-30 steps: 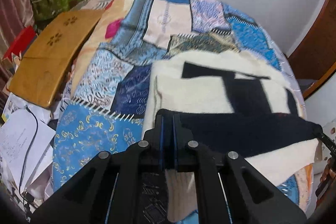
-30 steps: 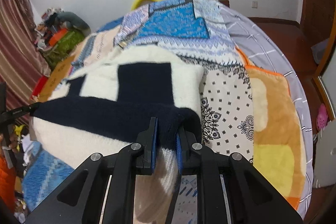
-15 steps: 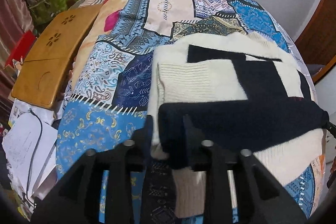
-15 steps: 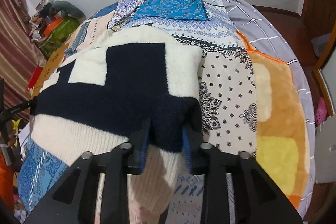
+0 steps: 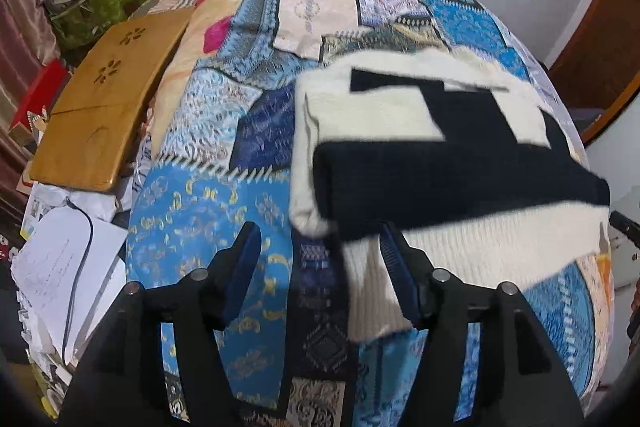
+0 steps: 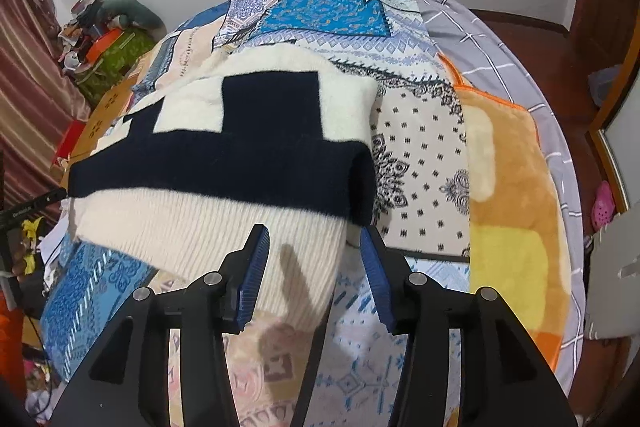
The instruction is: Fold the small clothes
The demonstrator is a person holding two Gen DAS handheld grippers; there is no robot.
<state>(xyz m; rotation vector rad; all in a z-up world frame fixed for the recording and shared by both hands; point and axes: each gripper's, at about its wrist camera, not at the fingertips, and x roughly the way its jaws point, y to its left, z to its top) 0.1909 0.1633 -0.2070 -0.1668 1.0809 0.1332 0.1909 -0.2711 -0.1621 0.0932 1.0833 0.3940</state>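
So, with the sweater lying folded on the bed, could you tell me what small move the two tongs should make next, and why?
Probably draw both back, clear of the cloth. The left tongs and right tongs have just been opening, and their pads no longer press the sweater, which lies doubled over on the quilt. Its near edge still sits between the open jaws.

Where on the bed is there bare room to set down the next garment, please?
Bare quilt lies left of the sweater, up to the wooden board. More lies right of the sweater, up to the orange blanket. Crowded: the sweater itself and the papers beside the bed.
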